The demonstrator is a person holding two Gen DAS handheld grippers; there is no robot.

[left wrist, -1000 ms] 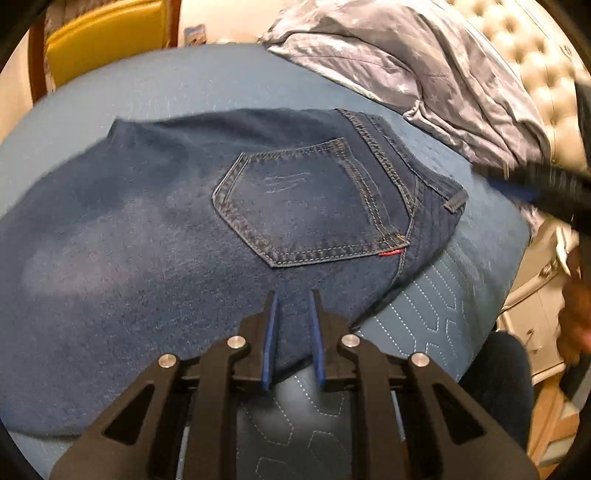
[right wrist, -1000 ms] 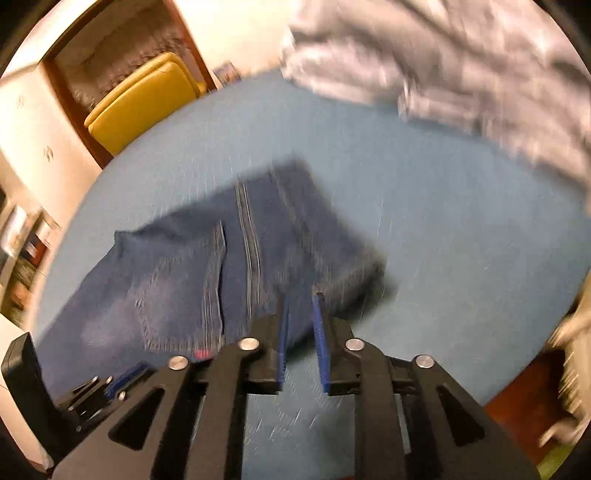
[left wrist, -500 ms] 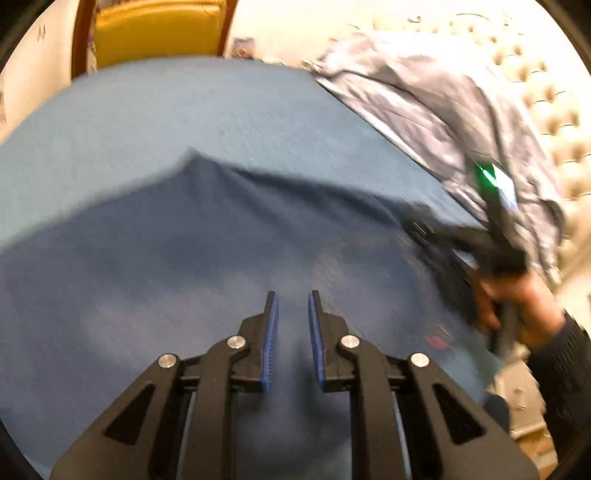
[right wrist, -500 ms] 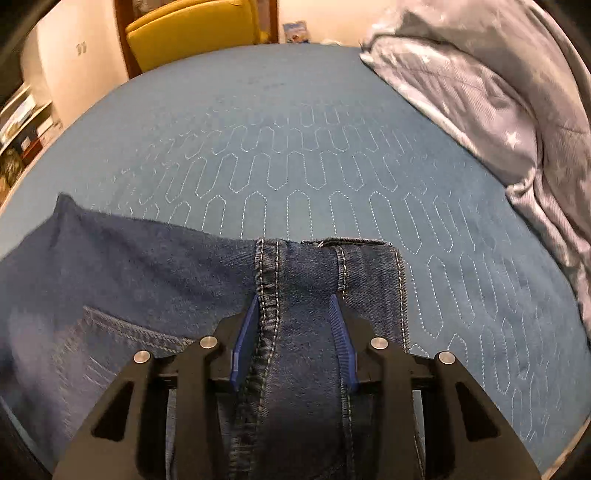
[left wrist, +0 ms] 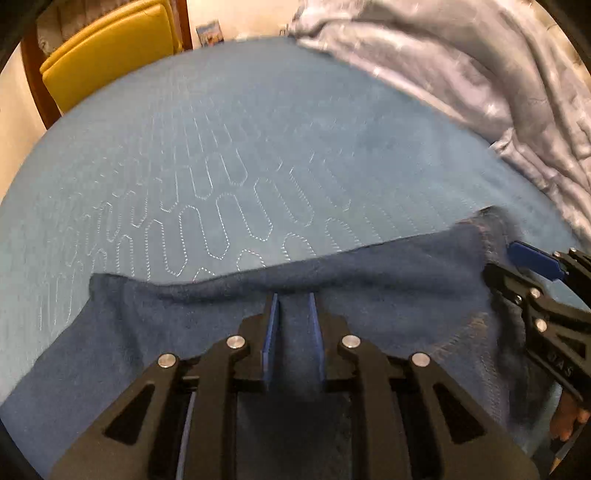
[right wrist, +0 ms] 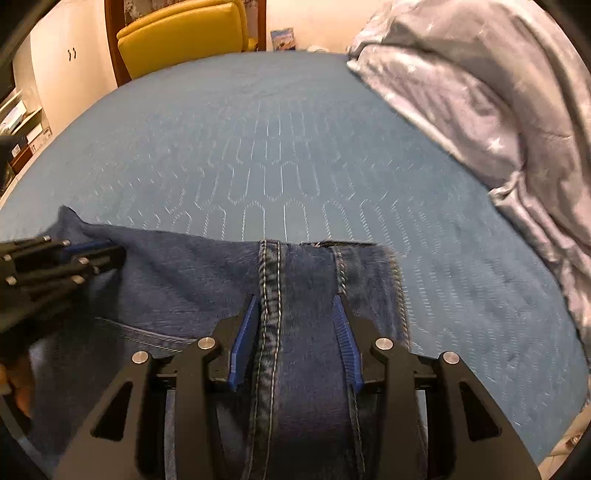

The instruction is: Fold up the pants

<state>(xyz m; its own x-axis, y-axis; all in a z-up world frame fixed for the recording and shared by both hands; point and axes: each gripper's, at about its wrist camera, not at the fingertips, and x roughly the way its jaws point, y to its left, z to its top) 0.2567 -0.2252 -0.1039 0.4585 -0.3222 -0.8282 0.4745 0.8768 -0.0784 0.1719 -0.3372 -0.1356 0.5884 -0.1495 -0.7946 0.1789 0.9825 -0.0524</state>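
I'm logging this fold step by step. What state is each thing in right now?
jeans: lying on the bedspread, folded over, far edge rumpled.
left gripper: jaws narrowly apart over denim; grip unclear.
right gripper: jaws just widened, straddling the seam.
grey duvet: bunched up beside the jeans.

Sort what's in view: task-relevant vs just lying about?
In the job:
- jeans, spread on the blue quilted bedcover
- left gripper, denim between its pads
- right gripper, jaws astride the stitched seam

Lying about:
- grey star-print duvet, bunched beside the jeans
- yellow chair, beyond the bed
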